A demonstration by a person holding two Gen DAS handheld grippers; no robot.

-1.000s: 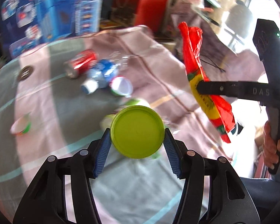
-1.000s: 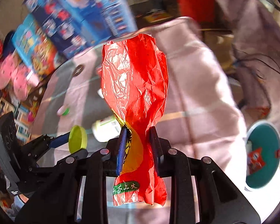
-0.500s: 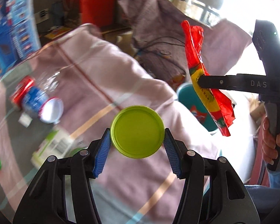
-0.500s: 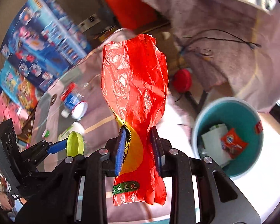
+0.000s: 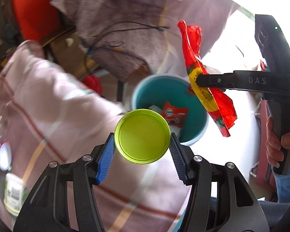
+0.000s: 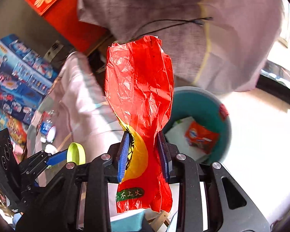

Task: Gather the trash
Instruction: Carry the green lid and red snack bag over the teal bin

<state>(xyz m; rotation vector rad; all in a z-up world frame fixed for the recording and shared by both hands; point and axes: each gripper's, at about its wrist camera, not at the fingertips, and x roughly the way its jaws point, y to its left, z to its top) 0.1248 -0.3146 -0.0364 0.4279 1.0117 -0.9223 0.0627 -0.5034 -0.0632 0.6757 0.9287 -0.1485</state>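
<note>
I was at the drop step, with both hands brought up to the teal bin (image 5: 195, 116) standing on the floor past the edge of the cloth-covered bench (image 5: 48, 100).

On the left, my left claw (image 5: 143, 148) held a round lime-green lid (image 5: 142, 136) by its rim, a blue pad pressed on either side. The lid's open face pointed back at the camera; being round, it had no long axis. It overlapped the bin's near rim, so I judged it should go a little farther in before letting go, or it might clip the edge.

On the right, my right claw (image 6: 143, 150) had a crumpled red and yellow wrapper (image 6: 141, 96) between its pads at the yellow band. The wrapper's long axis ran in line with the fingers, red end far, printed end near. It hung at the bin's left side, and I judged it should be centred above the opening, since so light a film could drift.
</note>
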